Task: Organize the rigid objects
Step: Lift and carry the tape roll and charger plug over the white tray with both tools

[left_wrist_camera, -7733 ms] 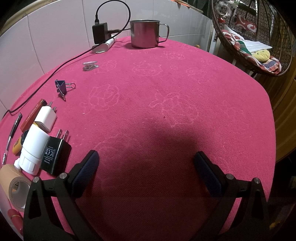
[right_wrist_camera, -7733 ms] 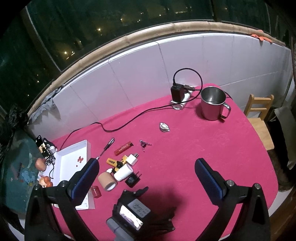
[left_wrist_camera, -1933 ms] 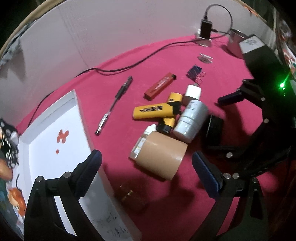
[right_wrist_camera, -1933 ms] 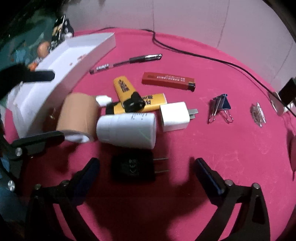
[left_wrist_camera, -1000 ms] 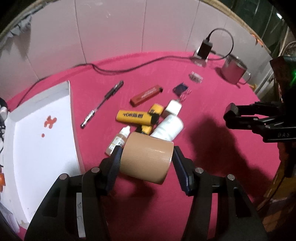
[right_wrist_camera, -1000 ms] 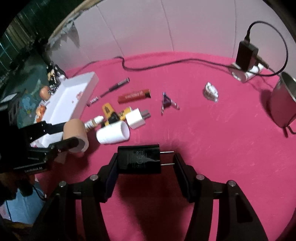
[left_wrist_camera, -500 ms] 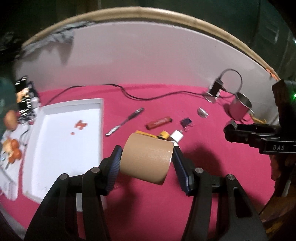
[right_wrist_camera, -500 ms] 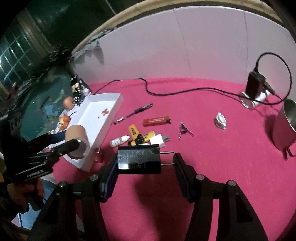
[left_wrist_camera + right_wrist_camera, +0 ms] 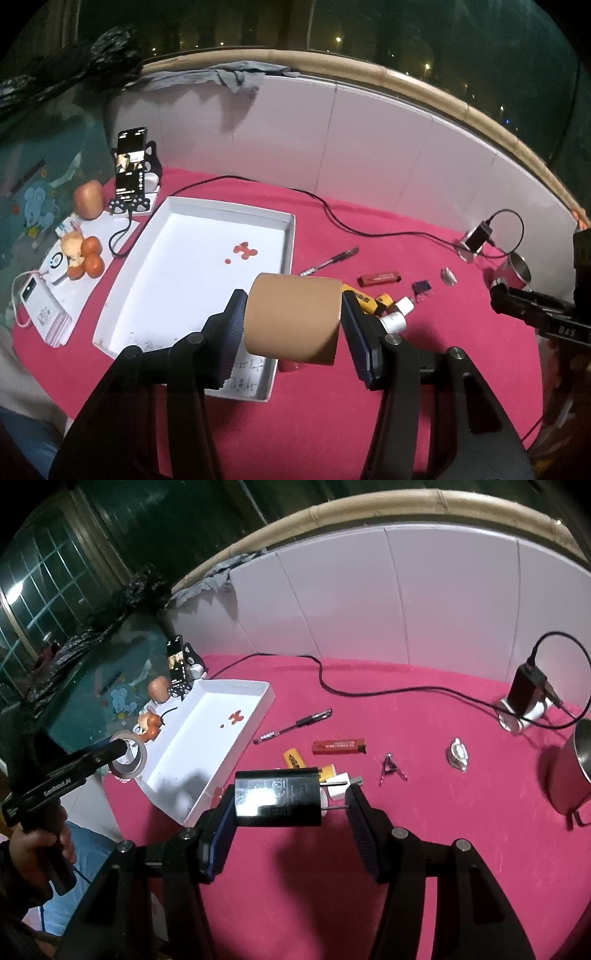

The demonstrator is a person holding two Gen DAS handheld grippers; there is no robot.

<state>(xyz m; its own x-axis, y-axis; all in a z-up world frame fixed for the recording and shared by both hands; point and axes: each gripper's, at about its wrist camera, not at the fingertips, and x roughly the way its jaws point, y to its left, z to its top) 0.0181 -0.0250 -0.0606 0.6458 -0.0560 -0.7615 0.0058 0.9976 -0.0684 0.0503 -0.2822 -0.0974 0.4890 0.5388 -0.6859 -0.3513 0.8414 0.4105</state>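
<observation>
My left gripper (image 9: pixel 293 306) is shut on a tan tape roll (image 9: pixel 291 325), jaws still closing on it, held in the air over the near right corner of the white tray (image 9: pixel 162 266). The right wrist view shows that tape roll (image 9: pixel 127 758) at the far left beside the tray (image 9: pixel 207 734). My right gripper (image 9: pixel 291 801) is shut on a black plug charger (image 9: pixel 277 797), its prongs against the right finger, above the pink table. A pen (image 9: pixel 328 260), red lighter (image 9: pixel 380 278), yellow lighters (image 9: pixel 365 299), white bottle (image 9: pixel 393 321) and binder clip (image 9: pixel 423 288) lie right of the tray.
A metal cup (image 9: pixel 569 771) and a plugged-in adapter (image 9: pixel 524 690) with its cable stand at the far right. Left of the tray are a phone on a stand (image 9: pixel 129 166), fruit (image 9: pixel 86 199) and a power bank (image 9: pixel 40 310). A white tiled wall backs the table.
Both grippers closed on their objects and lifted them off the table. Over the last second the left has risen and swung the tape toward the tray; the right has risen a little.
</observation>
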